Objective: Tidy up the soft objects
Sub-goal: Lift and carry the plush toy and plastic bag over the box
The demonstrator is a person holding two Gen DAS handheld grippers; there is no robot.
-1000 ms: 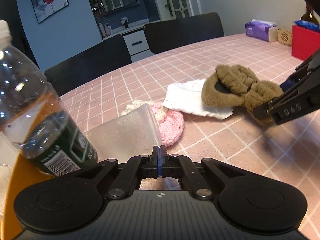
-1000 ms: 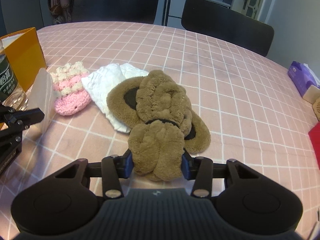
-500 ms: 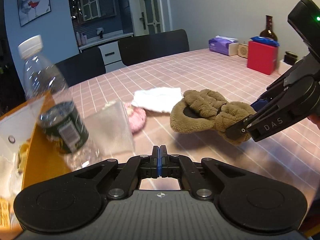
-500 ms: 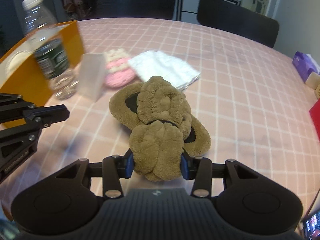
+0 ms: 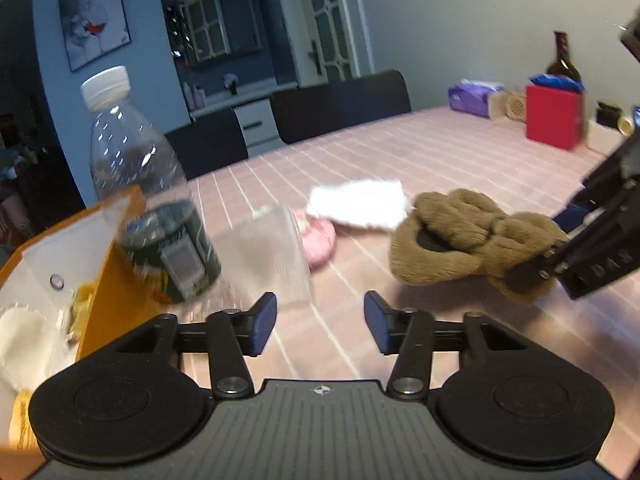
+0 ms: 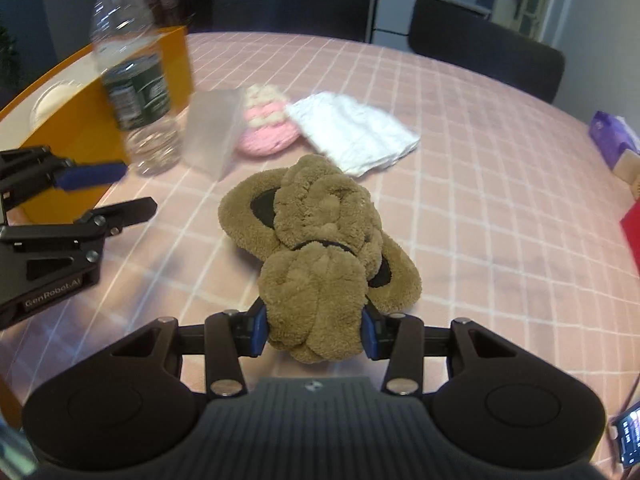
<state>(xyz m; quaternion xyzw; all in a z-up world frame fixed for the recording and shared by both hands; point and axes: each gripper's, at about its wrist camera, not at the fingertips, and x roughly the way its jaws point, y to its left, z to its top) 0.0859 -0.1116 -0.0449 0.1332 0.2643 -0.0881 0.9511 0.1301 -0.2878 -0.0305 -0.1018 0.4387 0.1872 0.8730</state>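
Right wrist view: pink checked table (image 6: 460,184), then fluffy brown plush slippers (image 6: 320,248), bundled with dark insoles showing, lying mid-table and well in from its edges. Right gripper (image 6: 315,330) has its jaws clamped on the near plush lobe. Left gripper (image 5: 320,322) hangs with jaws spread wide, holding nothing. Beyond lie a white folded cloth (image 6: 352,132) and a pink crocheted piece (image 6: 266,130), partly hidden behind a blurred translucent sheet (image 6: 214,132).
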